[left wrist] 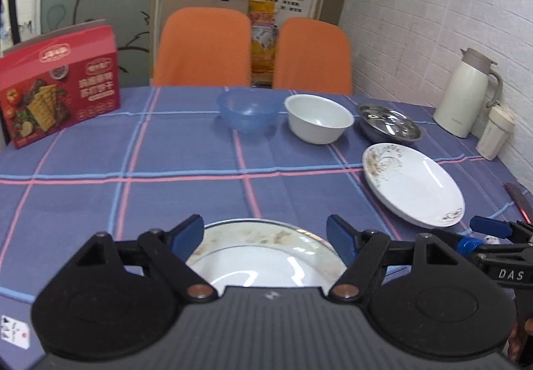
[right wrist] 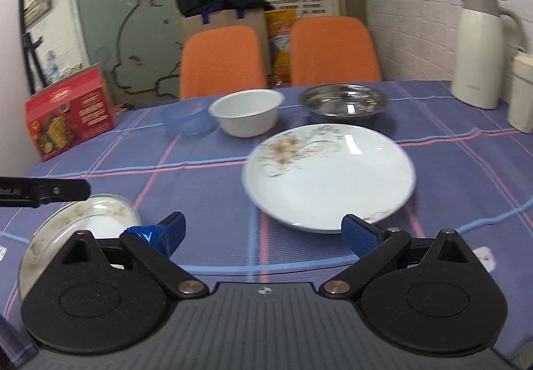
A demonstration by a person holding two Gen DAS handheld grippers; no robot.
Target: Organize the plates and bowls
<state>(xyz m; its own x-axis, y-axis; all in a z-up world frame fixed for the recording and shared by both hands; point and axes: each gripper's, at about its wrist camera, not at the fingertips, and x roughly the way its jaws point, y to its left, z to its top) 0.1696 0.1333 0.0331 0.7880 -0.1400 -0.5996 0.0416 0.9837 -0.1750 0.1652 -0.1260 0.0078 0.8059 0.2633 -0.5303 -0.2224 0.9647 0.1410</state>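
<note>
Both grippers are hovering with jaws apart, empty: left gripper (left wrist: 265, 238) straddling the gold-rimmed plate (left wrist: 266, 256), right gripper (right wrist: 263, 230) nearing the floral plate (right wrist: 328, 177). Risk: glazed rims slipping from the pads, plates clashing while stacking.

Both tongs share one build: the left tongs (left wrist: 265, 238) and right tongs (right wrist: 263, 233) have matte black plastic linkage arms on round black discs; silver pivot rivets; ribbed blue finger pads (right wrist: 358, 238); a ridged dark grey body; blue tape wraps the right tongs' left finger.
</note>
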